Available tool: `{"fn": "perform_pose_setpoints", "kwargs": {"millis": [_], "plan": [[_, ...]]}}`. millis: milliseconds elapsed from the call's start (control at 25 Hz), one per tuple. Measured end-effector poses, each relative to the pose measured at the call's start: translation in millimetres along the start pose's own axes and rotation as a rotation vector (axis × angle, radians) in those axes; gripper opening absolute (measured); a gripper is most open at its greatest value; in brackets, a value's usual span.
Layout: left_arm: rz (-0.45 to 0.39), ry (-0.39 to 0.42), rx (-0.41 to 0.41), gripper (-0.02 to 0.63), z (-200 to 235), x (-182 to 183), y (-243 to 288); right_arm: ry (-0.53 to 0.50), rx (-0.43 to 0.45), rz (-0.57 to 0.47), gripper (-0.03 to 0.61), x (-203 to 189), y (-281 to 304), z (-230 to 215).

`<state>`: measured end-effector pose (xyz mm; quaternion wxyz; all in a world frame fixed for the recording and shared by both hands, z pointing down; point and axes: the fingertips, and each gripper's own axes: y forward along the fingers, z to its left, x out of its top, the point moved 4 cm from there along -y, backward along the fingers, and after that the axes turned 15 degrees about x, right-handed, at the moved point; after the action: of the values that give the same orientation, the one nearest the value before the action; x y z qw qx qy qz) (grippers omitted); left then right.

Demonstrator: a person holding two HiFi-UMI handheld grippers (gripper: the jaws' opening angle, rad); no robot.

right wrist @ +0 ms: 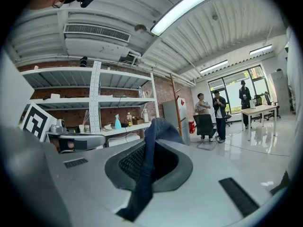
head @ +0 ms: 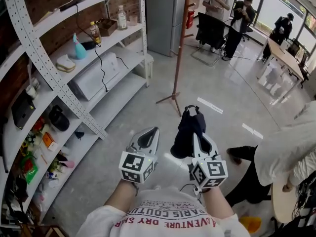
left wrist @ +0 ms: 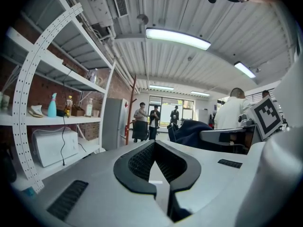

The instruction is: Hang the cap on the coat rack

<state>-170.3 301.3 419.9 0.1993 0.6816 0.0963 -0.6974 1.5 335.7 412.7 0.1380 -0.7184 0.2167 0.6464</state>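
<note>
A dark navy cap hangs from my right gripper, whose jaws are shut on its fabric. In the right gripper view the cap runs up between the black pads and folds over their tips. My left gripper is level with it on the left, shut and holding nothing; its tips meet in the left gripper view, where the cap shows to the right. The wooden coat rack stands on the floor ahead, well beyond both grippers, with pegs near its top.
White metal shelves run along the left wall, holding bottles, a spray bottle and a white appliance. A grey cabinet stands behind the rack. People stand by an office chair at the back. A person in white is close on the right.
</note>
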Motion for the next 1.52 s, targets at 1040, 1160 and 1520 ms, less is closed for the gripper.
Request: {"fn": "perform_pose_setpoints", "kwargs": {"millis": [1040, 1160, 1520], "plan": [[0.042, -0.015, 0.049, 0.006, 60.2, 6.9, 193.2, 0.077, 0.065, 0.027, 0.018, 7.1, 167.4, -132.1], [0.016, -0.005, 0.063, 0.006, 55.5, 22.8, 243.3, 0.058, 0.084, 0.01, 0.018, 21.7, 193.7, -173.8], [-0.043, -0.002, 0.114, 0.006, 36.5, 53.2, 362.8, 0.037, 0.098, -0.017, 0.018, 55.9, 249.3, -293.5]]}}
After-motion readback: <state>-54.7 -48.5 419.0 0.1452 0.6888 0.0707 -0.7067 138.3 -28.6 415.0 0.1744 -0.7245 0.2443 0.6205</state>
